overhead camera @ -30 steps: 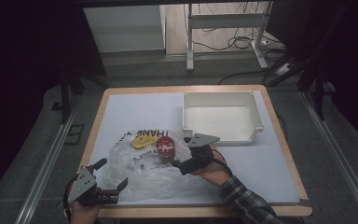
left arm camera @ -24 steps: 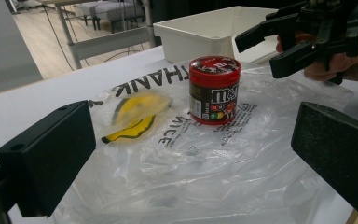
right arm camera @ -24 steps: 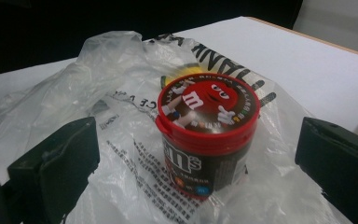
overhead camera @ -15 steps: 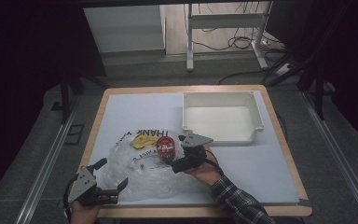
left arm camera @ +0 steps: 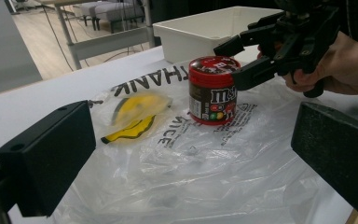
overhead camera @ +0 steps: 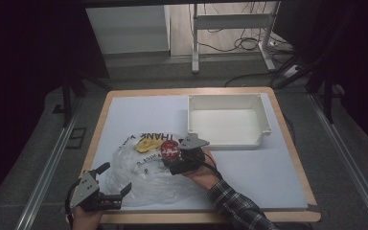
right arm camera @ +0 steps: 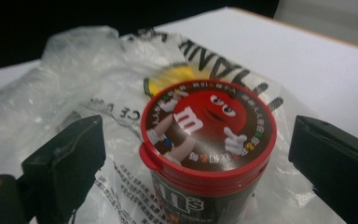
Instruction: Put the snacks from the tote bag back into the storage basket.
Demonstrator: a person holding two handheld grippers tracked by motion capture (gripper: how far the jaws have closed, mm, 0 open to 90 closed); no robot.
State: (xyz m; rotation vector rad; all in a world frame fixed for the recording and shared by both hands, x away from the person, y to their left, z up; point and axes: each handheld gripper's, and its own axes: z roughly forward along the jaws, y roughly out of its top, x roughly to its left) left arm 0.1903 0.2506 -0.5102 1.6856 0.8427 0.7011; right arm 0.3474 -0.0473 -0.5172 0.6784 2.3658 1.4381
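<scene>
Left gripper (overhead camera: 109, 181): we find it nearest us, at the plastic bag's (overhead camera: 139, 172) near corner, jaws spread on nothing.
Right gripper (overhead camera: 168, 162): jaws astride the candy jar (overhead camera: 169, 150), just closing, pads not yet touching.
Candy jar: upright on the bag.
White bin (overhead camera: 227, 120): beyond the bag.

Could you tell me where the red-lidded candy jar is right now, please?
In the high view the candy jar stands upright on the plastic bag, near the table's front middle, just right of the yellow item and between the right gripper's open jaws.
</scene>
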